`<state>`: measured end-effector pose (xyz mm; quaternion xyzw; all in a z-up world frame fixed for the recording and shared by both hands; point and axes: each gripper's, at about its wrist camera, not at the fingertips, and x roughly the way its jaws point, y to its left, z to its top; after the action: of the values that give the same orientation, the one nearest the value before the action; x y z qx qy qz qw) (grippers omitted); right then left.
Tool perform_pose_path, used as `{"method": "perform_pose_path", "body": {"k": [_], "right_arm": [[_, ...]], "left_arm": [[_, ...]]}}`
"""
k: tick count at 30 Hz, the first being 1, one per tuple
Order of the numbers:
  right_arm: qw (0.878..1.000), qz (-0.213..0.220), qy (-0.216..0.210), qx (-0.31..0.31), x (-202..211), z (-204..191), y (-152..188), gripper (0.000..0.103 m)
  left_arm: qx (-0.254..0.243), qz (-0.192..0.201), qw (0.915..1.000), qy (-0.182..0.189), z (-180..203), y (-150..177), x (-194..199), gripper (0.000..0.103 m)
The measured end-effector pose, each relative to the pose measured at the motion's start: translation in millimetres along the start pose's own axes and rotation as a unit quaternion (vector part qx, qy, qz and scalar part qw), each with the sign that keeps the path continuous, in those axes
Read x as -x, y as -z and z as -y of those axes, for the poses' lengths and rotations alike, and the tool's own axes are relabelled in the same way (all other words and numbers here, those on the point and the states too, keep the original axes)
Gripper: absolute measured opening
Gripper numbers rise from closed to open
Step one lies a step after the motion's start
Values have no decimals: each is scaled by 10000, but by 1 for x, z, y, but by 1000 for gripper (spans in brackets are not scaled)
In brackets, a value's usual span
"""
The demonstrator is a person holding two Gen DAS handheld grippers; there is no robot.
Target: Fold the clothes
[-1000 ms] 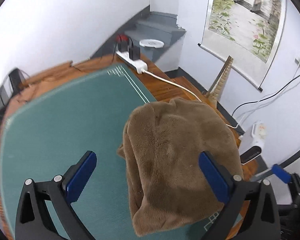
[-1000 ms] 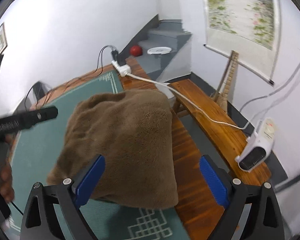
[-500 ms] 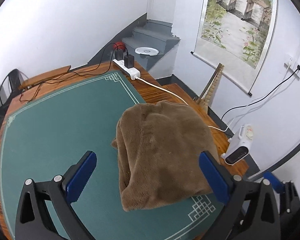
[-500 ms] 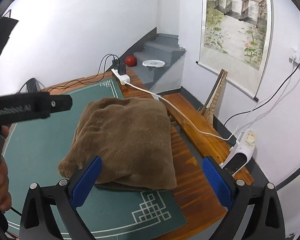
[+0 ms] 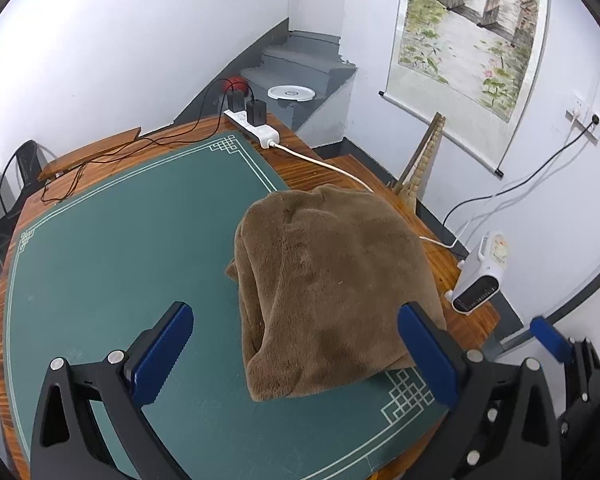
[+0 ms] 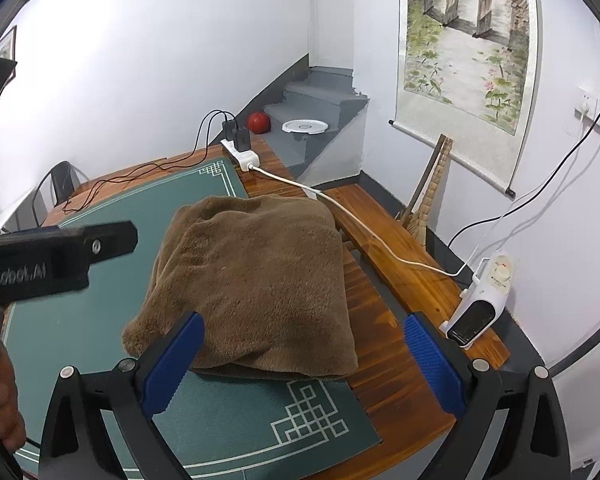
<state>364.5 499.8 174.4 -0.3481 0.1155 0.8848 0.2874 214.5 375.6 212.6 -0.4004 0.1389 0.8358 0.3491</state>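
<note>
we see the round wooden desk (image 5: 308,168) under a green patterned mat (image 5: 112,248). on the mat's right edge lies the folded brown plush garment (image 5: 332,280). the left gripper (image 5: 296,350) and right gripper (image 6: 304,360) hover above it, blue-padded jaws spread apart, holding nothing.

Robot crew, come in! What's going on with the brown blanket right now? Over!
Both grippers open, left gripper and right gripper holding nothing. Brown blanket folded, lying on the green mat near its corner. White cable beside it, apart.
</note>
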Motion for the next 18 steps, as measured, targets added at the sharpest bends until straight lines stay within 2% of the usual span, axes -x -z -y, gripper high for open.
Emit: {"method": "perform_pose_path", "body": {"k": [3,8,18], "right_arm": [[10000,3,-14,-14,-3,-1,-2,102],[10000,-17,-57,25,-6,-4,-3,102],[10000,-70,16,43,-9,0,-2,102]], "left_arm": [[-36,-11,10000,3,0,0,1,103],[131,-156,9993,307,-6,0,-3,103],[-52,-87,9999,100,2,0,-3,103]]}}
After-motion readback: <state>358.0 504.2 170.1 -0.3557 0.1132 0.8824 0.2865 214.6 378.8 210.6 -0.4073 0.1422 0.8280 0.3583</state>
